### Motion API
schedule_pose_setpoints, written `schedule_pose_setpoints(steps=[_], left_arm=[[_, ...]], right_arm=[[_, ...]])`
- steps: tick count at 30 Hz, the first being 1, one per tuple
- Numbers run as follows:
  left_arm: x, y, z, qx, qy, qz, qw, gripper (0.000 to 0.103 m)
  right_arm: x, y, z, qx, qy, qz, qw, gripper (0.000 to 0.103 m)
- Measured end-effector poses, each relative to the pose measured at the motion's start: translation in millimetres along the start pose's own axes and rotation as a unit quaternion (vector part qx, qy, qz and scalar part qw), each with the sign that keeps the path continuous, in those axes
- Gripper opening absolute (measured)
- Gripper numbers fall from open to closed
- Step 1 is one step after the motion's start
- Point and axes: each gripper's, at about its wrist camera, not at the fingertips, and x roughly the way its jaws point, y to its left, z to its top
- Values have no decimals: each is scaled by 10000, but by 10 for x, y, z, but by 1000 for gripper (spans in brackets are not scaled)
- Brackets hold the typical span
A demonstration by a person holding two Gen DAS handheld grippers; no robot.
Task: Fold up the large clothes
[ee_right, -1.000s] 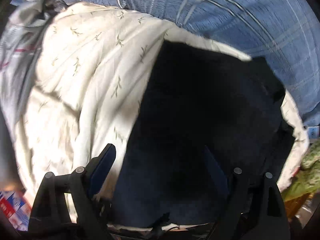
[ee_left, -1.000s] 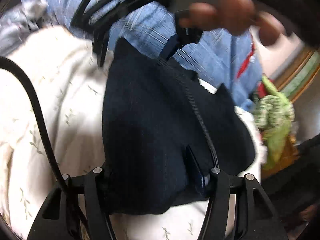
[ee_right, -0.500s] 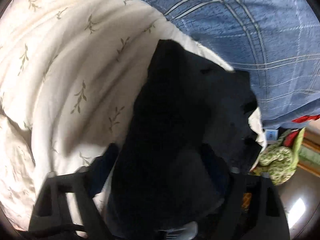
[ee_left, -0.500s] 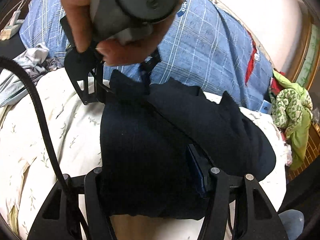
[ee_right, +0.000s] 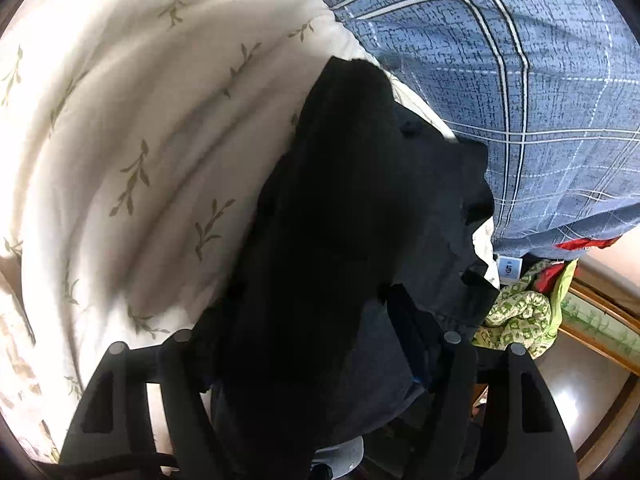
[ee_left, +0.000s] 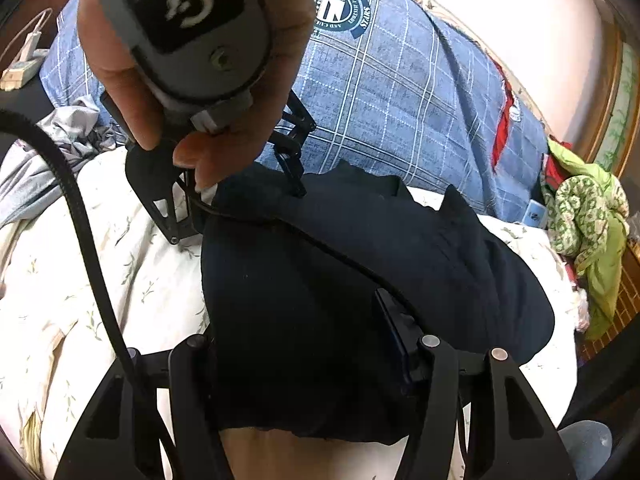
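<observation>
A dark navy garment (ee_left: 340, 280) lies folded in a thick bundle on a white leaf-print quilt (ee_left: 80, 280). My left gripper (ee_left: 296, 340) holds its near end, the cloth packed tight between both fingers. A hand (ee_left: 112, 60) holds my right gripper (ee_left: 236, 216) at the garment's far edge, one finger on the quilt beside the cloth, the other on top of it. In the right wrist view the garment (ee_right: 340, 220) fills the gap of the right gripper (ee_right: 308, 320), whose jaws are opening. Its left pad is hidden under cloth.
A blue plaid cover (ee_left: 400, 100) lies behind the quilt. Green patterned clothes (ee_left: 580, 220) are heaped at the right by a wooden frame. Grey clothing (ee_left: 60, 148) is bunched at the left. A black cable (ee_left: 80, 208) runs across the left wrist view.
The hand with the right gripper came down onto the garment's far edge. The right view closed in on the cloth. The left view rose and tipped, its grip unchanged.
</observation>
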Motion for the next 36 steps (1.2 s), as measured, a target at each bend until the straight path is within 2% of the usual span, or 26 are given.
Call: schedule_pose_setpoints(steps=[7,9,10,12,14,16,19,21,22,23,25,26,28,31,33,34,35,36], left_arm=[[35,107,-60,-259,176,6,9995,68],[43,174,-93,-341,253,16,9991,71],[54,227,-111,-435,314,-11,9986,72],[101,338,-132,-672,458,-166,9966,72],[174,459,-133,-898,612,-295,9936,72],[280,598,-120,-1228,875,-651,9864,71],[339,639,-73,-1107,1057,-965,9835,71],[315,715,-53,-1309,1186,-1160,9774,71],[290,750,-24,-1380,1189,-1279,9749,76],[289,767,15,-1345,1186,-1346,9745,81],[382,758,76,-1056,1417,-1452,9735,84],[468,745,79,-894,1618,-1618,9693,85],[540,717,90,-733,1648,-1822,9666,87],[568,689,159,-506,1722,-1905,9651,86],[625,702,190,-450,1885,-1963,9612,81],[647,712,194,-440,1954,-1940,9603,69],[661,721,209,-420,1981,-1909,9605,48],[673,744,213,-370,2030,-1893,9600,38]], right_arm=[[23,89,-12,-180,-114,-476,9986,72],[29,132,-16,-261,-102,-453,9986,45],[38,153,-22,-255,-99,-512,9983,27],[57,195,-40,-371,-163,-571,9975,23],[46,155,-42,-257,-206,-444,9985,22],[18,110,-34,-183,-208,-295,9992,22],[-26,70,-32,-174,-224,-131,9995,21],[-37,4,-35,-119,-230,67,9996,21],[-55,11,-34,-137,-235,124,9996,21],[-51,-11,-38,-189,-234,203,9993,21],[-56,-34,-30,-248,-213,340,9989,21],[-60,-53,-24,-259,-201,427,9986,21],[-83,-63,-14,-329,-175,588,9976,21],[-86,-83,-18,-440,-192,690,9965,21],[-91,-95,-23,-503,-210,737,9958,21],[-93,-109,-26,-521,-216,789,9953,21],[-93,-129,-25,-515,-220,838,9949,21],[-90,-147,-28,-516,-223,871,9946,21]])
